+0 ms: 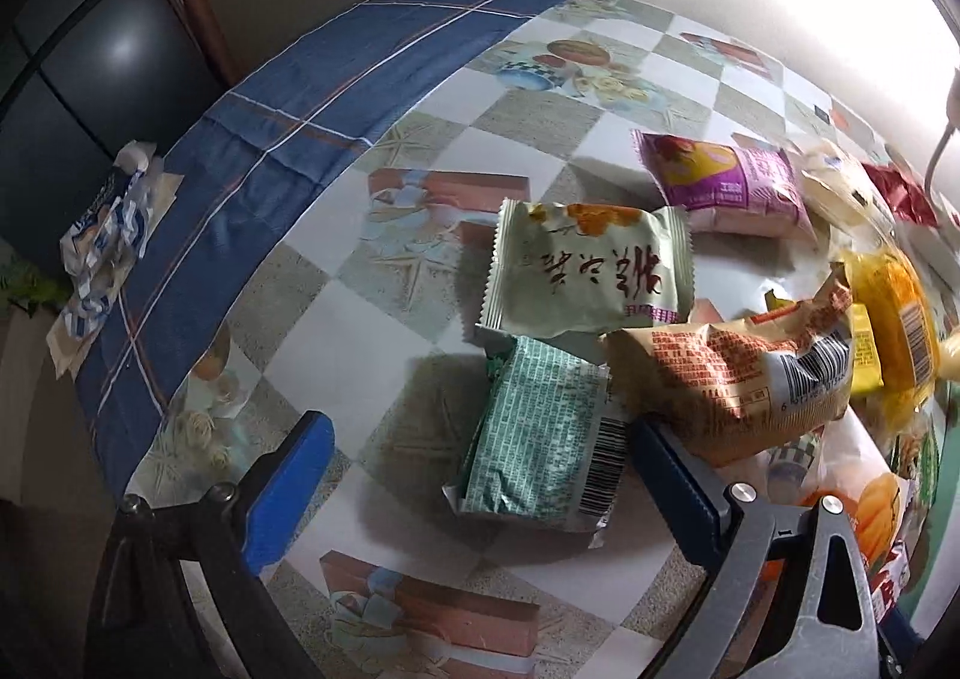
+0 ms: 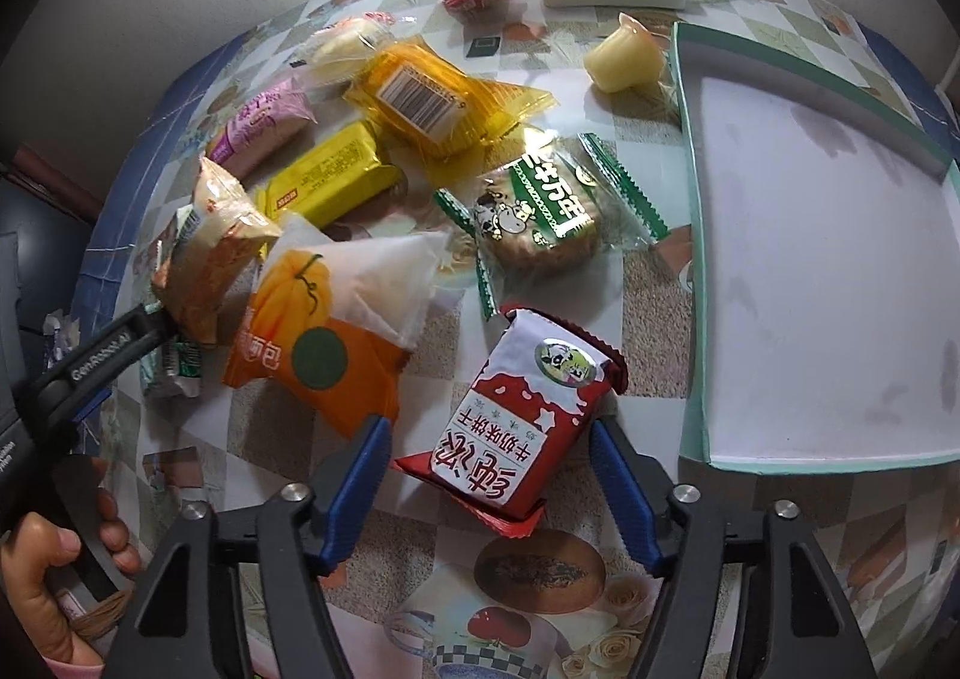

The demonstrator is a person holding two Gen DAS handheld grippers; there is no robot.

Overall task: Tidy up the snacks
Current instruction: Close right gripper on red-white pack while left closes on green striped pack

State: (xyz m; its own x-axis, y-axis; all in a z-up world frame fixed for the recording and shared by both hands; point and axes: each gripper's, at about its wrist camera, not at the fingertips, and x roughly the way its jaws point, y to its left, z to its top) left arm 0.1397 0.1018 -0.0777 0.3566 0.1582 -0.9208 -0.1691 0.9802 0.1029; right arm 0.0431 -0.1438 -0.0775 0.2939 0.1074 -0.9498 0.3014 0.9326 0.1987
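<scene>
both sets of jaws stand wide apart and grip nothing. between the jaws of the left gripper [image 1: 480, 475] a green-printed snack packet [image 1: 540, 439] lies flat on the counter [image 1: 336, 331], barcode side up, nearer the right-hand jaw than the left-hand one. just beyond it sits a pale green packet [image 1: 585, 274] with red lettering, and to the right of the jaws an orange-tan packet [image 1: 738, 379] partly overlaps both. farther off lies a purple packet [image 1: 720, 181]. between the jaws of the right gripper [image 2: 489, 469] a red-and-white biscuit packet [image 2: 519, 418] rests tilted on the counter, touching neither jaw as far as shows. left of those jaws is an orange pumpkin-print bag [image 2: 324, 331]; ahead, a round biscuit in a green-trimmed wrapper [image 2: 540, 217]; beyond it, yellow packets [image 2: 432, 97]. to the right sits a shallow box lid [image 2: 690, 199] with mint-green walls, nothing inside it. a jelly cup [image 2: 624, 55] lies beside its far corner.
</scene>
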